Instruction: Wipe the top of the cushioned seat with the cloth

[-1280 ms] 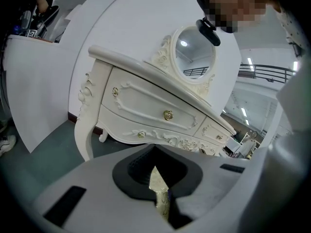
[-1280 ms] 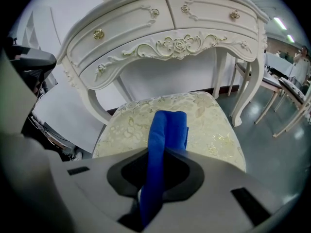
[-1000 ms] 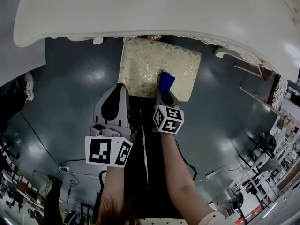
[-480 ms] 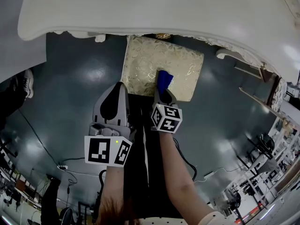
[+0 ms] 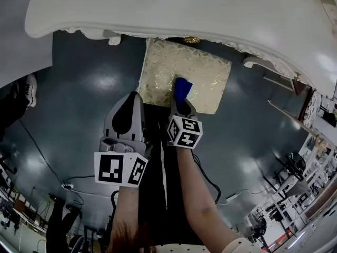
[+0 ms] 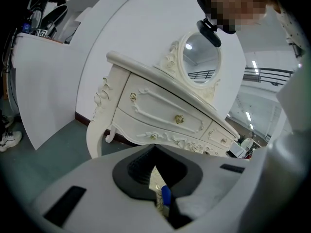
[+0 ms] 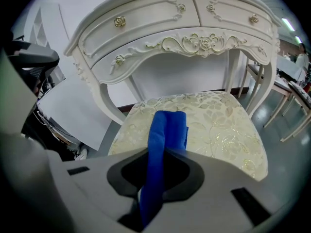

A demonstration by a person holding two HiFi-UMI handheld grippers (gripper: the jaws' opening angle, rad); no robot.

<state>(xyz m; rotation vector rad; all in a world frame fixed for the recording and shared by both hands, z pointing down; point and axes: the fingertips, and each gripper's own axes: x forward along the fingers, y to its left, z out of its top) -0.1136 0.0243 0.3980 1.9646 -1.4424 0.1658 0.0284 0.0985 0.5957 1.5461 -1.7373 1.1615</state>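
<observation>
The cushioned seat (image 5: pixel 205 70) has a cream and gold floral top and stands half under a white dressing table (image 5: pixel 184 9). My right gripper (image 5: pixel 180 104) is shut on a blue cloth (image 5: pixel 182 88), whose free end lies on the seat's near middle. In the right gripper view the cloth (image 7: pixel 167 127) runs up out of the jaws of the right gripper (image 7: pixel 155 178) onto the seat (image 7: pixel 223 130). My left gripper (image 5: pixel 134 96) hangs over the floor by the seat's near left corner, jaws together and holding nothing. Its own view catches a sliver of cloth (image 6: pixel 166 196) past the left gripper (image 6: pixel 154 176).
The dressing table's carved legs (image 7: pixel 104 103) flank the seat, and its drawers (image 6: pixel 160 110) and oval mirror (image 6: pixel 199 57) rise behind. A white panel (image 5: pixel 21 46) and a shoe (image 5: pixel 31 91) are at the left. Cables (image 5: pixel 68 186) cross the dark floor. More furniture legs (image 5: pixel 279 78) stand at the right.
My right gripper has slid the blue cloth a little to the left across the seat. The left gripper has stayed where it was.
</observation>
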